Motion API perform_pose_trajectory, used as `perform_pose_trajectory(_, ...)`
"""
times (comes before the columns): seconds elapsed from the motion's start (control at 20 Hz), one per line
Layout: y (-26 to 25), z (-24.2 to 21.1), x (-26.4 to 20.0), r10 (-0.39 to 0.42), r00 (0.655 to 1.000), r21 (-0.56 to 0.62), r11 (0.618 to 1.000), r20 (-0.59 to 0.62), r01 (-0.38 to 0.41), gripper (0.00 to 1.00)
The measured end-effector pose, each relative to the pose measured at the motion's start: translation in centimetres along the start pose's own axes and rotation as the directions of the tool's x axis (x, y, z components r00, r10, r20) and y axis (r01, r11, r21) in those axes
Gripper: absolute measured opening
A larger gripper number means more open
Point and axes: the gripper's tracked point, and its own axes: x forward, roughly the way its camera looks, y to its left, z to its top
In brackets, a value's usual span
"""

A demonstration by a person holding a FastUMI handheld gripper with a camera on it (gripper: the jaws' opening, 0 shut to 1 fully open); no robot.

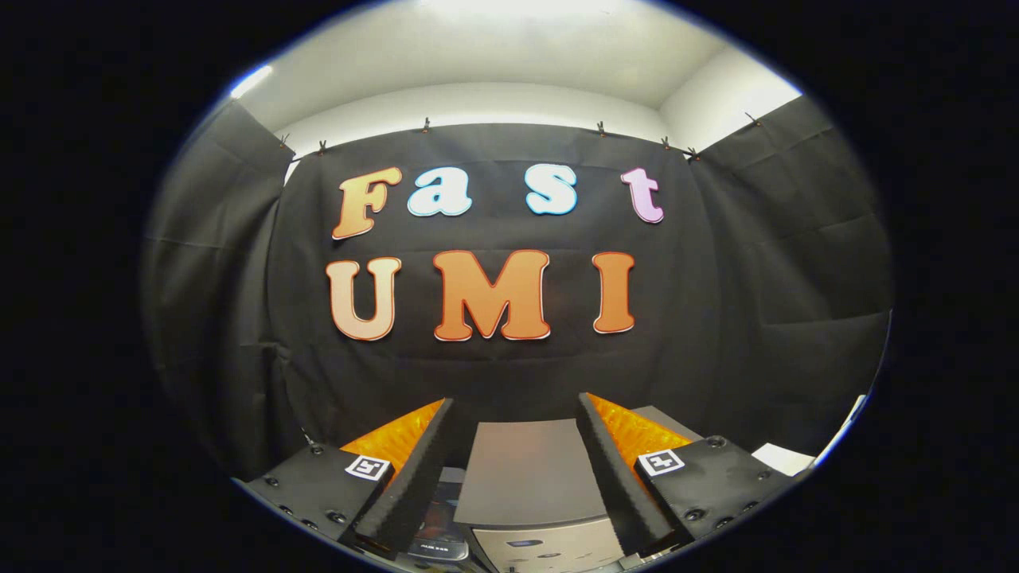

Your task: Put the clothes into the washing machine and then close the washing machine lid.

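My gripper is open, its two fingers spread wide with nothing between them, held high and pointing toward the booth's black cloth wall. Below and between the fingers sits the washing machine, a grey box whose flat lid looks shut, with a lighter control strip along its near edge. A dark item with a reddish patch lies beside the machine, just under my left finger; I cannot tell whether it is clothing.
Black cloth walls close in the booth behind and on both sides. A white sheet-like object lies beyond my right finger.
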Motion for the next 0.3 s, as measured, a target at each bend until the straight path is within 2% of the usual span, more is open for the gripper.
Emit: perform_pose_trajectory(0.3,-0.3,-1.3,-1.8,0.037,0.999,-0.003,0.999,0.01,-0.037,0.98)
